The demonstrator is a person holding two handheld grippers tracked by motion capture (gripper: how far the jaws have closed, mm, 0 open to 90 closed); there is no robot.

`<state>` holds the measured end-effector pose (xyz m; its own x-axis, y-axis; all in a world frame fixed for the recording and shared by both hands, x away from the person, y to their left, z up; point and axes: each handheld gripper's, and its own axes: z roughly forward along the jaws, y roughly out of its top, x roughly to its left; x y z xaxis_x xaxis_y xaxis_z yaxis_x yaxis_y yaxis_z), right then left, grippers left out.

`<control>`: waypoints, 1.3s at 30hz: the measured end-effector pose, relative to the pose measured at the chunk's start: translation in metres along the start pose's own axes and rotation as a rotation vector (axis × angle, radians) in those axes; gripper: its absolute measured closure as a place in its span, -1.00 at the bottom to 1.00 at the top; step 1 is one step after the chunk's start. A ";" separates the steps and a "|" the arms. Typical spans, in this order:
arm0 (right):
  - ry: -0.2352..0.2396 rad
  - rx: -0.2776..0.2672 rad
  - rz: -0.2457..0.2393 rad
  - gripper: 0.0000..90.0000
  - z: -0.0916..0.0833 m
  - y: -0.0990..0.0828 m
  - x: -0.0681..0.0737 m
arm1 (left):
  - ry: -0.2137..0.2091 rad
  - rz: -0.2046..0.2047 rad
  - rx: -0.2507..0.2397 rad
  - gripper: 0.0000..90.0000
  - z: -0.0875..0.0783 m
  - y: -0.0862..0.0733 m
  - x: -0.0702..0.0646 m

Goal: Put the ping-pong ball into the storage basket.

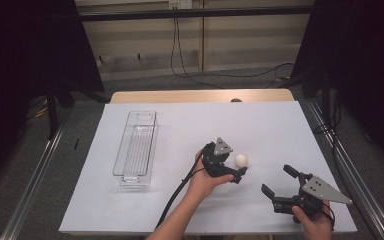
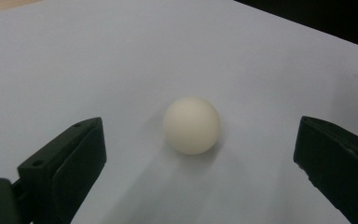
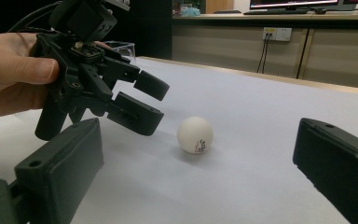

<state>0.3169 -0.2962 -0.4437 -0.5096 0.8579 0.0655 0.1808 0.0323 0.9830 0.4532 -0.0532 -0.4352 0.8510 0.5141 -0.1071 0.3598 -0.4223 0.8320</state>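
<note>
Resting on the white surface [image 1: 180,125], a small cream ball [image 1: 241,160] sits just ahead of the left tongs [image 1: 236,172], between the lines of their two black jaws but touching neither. The left gripper view shows the ball [image 2: 192,125] centred in the gap, with bare surface [image 2: 98,60] on both sides of it, so the left tongs are spread wide and hold nothing. A hand [image 1: 202,181] grips these tongs from behind, and a black cable [image 1: 175,195] trails back from them along the forearm.

The right tongs [image 1: 278,182] hover nearer the person, well apart from the ball and on its right, jaws also spread wide and holding nothing; the right hand [image 1: 314,220] holds them from below. From the right gripper view the ball [image 3: 195,135] lies ahead between the two jaws, with a small dark mark on its lower side, and the left tongs [image 3: 142,100] hang just to its left, tilted down toward the surface [image 3: 261,121], with a thumb [image 3: 16,63] pressed on their body.

A clear plastic tray [image 1: 136,148] lies far to the left of the left tongs, well apart from the ball.
</note>
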 end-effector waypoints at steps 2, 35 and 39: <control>-0.002 -0.002 0.005 -0.97 0.000 0.000 0.000 | -0.001 0.006 0.010 -0.94 0.001 0.001 0.000; 0.001 -0.005 0.002 -0.97 0.001 0.000 0.000 | 0.014 -0.024 0.036 -0.90 0.016 0.006 0.004; 0.000 -0.005 -0.001 -0.97 0.000 0.000 0.000 | 0.023 -0.012 0.046 -0.89 0.018 0.007 0.005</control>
<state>0.3172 -0.2960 -0.4436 -0.5096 0.8580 0.0641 0.1761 0.0311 0.9839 0.4665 -0.0672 -0.4394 0.8379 0.5358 -0.1041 0.3874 -0.4494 0.8049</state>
